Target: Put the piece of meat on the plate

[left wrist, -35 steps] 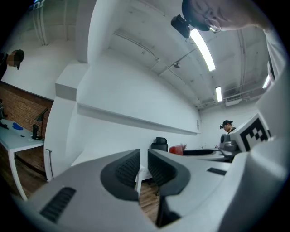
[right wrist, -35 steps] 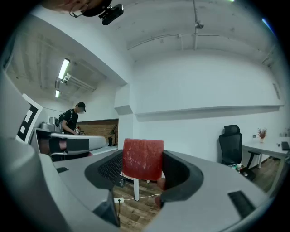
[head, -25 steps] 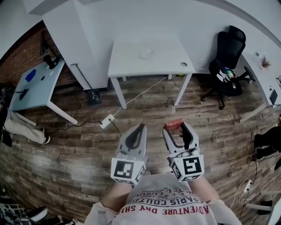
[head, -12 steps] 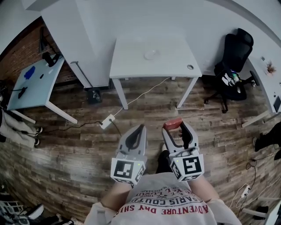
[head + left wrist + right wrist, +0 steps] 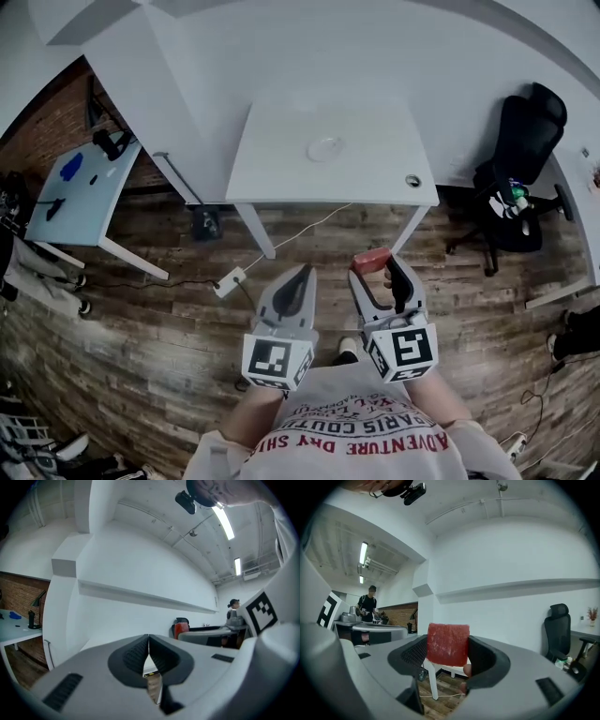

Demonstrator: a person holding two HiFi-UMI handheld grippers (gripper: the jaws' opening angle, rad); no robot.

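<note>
A red piece of meat (image 5: pixel 371 260) (image 5: pixel 448 644) is clamped between the jaws of my right gripper (image 5: pixel 375 265) (image 5: pixel 448 652), held over the wooden floor in front of a white table (image 5: pixel 281 159). On that table's far middle lies a small white plate (image 5: pixel 324 149). My left gripper (image 5: pixel 302 273) (image 5: pixel 148 652) hangs beside the right one with its jaws pressed together and nothing in them. In the left gripper view the meat (image 5: pixel 180 629) shows at the right.
A small dark ring-shaped object (image 5: pixel 412 180) sits at the table's right front corner. A black office chair (image 5: pixel 517 178) stands to the right, a light blue table (image 5: pixel 75 192) to the left. A power strip (image 5: pixel 229 280) and cable lie on the floor near the table legs.
The white table and plate have come nearer and lower in the head view. Both grippers keep the same pose, the meat still held.
</note>
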